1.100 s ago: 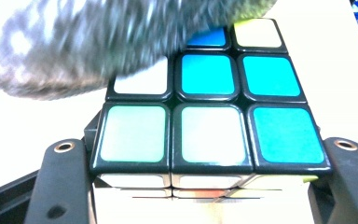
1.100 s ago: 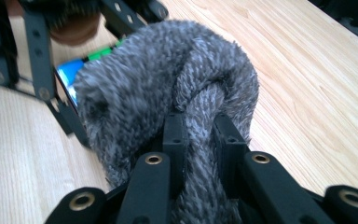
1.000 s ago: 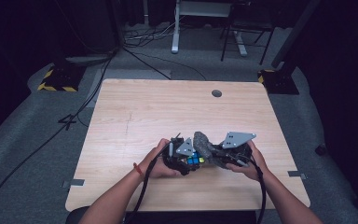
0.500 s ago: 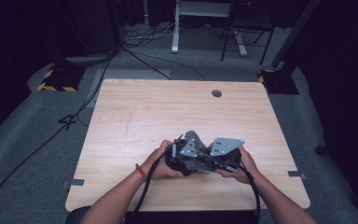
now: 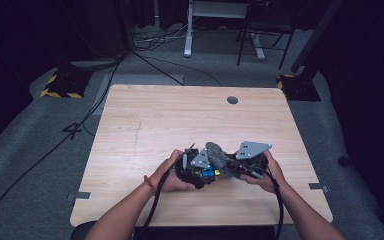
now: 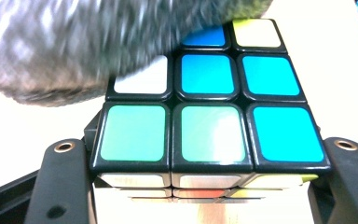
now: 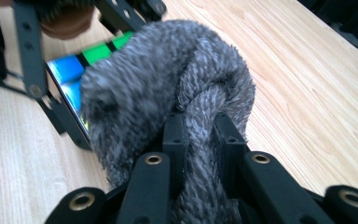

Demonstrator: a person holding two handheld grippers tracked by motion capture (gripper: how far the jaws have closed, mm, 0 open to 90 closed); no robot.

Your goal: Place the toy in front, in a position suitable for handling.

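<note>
A Rubik's cube (image 6: 209,116) with blue, green, white and yellow tiles sits between the jaws of my left gripper (image 6: 205,186), which is shut on it. In the high view the cube (image 5: 208,173) is at the table's front middle, held by the left gripper (image 5: 195,172). A grey fuzzy cloth (image 7: 168,102) is pinched in my right gripper (image 7: 200,135) and lies over the cube's top face (image 7: 70,74). That cloth (image 6: 65,42) covers the cube's far left tiles in the left gripper view. From above, the cloth (image 5: 219,157) bridges both grippers, with the right gripper (image 5: 240,167) just right of the cube.
The light wooden table (image 5: 180,120) has a round cable hole (image 5: 232,100) near its far edge. Black cables (image 5: 152,210) trail from both grippers toward the person. A desk frame and chair legs (image 5: 220,30) stand on the grey floor beyond.
The right gripper with the cloth moved left over the cube half a second ago, then drew back to the right; the cloth still rests on the cube. The left gripper kept holding the cube.
</note>
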